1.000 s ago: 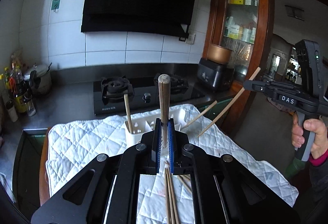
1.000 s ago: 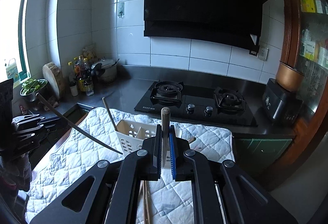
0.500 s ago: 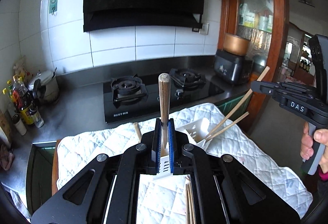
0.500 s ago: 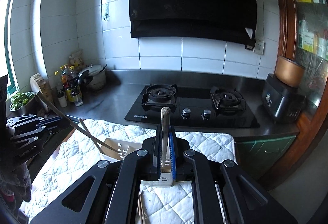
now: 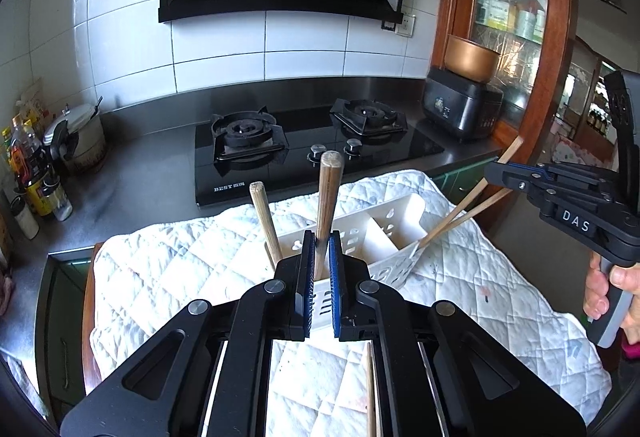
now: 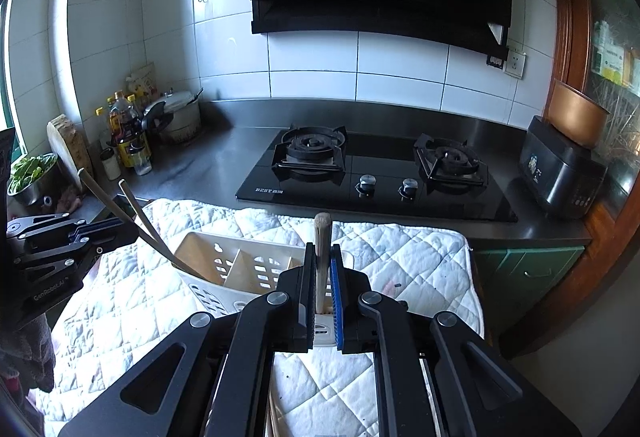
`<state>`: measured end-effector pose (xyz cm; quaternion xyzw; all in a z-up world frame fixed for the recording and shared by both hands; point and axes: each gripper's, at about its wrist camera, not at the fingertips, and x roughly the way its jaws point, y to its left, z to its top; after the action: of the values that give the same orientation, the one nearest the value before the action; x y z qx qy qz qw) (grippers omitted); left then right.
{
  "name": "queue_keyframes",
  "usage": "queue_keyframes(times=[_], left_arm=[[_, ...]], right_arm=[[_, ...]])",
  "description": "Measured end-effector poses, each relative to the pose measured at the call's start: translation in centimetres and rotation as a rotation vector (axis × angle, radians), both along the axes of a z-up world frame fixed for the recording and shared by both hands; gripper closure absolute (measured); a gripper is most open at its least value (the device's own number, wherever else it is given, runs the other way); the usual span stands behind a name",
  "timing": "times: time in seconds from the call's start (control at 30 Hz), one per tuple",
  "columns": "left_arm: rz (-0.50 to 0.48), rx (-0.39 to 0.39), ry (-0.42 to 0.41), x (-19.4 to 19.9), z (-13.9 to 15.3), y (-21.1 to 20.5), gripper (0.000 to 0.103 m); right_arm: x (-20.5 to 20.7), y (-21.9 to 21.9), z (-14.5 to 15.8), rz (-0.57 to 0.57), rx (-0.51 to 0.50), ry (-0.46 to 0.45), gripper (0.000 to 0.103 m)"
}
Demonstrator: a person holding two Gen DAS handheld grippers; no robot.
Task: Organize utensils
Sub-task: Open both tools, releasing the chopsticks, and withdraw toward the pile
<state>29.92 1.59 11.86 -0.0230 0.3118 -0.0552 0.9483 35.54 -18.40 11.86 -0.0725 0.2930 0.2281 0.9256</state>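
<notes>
While both grippers hover over the quilted mat [image 5: 168,269], the left gripper [image 5: 319,277] pinches a dark chopstick [image 5: 327,197] upright, its lower end inside the white utensil caddy [image 5: 384,221]. Opposite, the right gripper [image 6: 320,289] clamps a pale chopstick [image 6: 322,237], tip in the caddy's end compartment.

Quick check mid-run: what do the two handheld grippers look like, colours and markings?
Both are matte black linkage frames with silver pivot bolts and ribbed blue pads. The right gripper bears white "DAS" lettering and a grey handle; the left gripper shows faint "GenRobot.AI" print.
</notes>
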Motion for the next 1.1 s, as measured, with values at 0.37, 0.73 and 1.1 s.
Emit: queue_keyframes(times=[0.37, 0.73, 1.1], left_arm=[[0.013, -0.02, -0.044, -1.9, 1.6, 0.1, 0.094], [-0.017, -0.085, -0.063, -9.0, 0.4, -0.3, 0.094], [0.01, -0.11, -0.006, -15.0, -6.6, -0.7, 0.062]], right_arm=[[-2.3, -1.3, 1.2, -0.006, 0.003, -0.056, 0.079], [-10.6, -4.8, -1.7, 0.034, -0.007, -0.085, 0.067], [-16.3, -6.3, -12.5, 0.068, -0.076, 0.068, 0.065]])
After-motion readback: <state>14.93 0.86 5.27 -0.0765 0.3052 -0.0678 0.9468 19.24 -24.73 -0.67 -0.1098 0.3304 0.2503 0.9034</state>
